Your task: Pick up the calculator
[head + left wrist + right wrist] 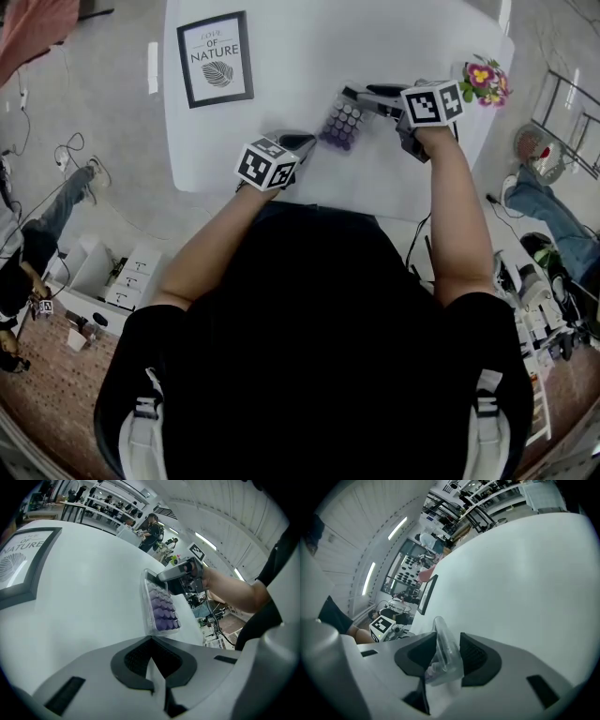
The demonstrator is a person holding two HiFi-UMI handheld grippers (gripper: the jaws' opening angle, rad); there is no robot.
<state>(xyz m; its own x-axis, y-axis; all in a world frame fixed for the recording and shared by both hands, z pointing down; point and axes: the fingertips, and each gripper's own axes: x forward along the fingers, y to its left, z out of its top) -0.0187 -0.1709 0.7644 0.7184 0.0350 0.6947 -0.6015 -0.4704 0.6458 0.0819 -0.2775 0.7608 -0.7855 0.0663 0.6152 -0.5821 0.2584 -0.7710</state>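
Observation:
The calculator [341,122], with purple keys in a clear case, sits on the white table [394,37] between my two grippers. My right gripper [351,94] reaches in from the right and is shut on the calculator's far end. The case's clear edge [443,653] sits pinched between that gripper's pads [474,656]. In the left gripper view the calculator [161,609] has its far end tilted up in the right gripper [180,573]. My left gripper [304,142] rests just left of the calculator, apart from it, jaws shut and holding nothing [151,641].
A black-framed print [216,59] lies at the table's far left. A small bunch of flowers [485,80] stands at the far right corner. The table's near edge runs just behind both grippers. People and cluttered shelves stand on the floor around.

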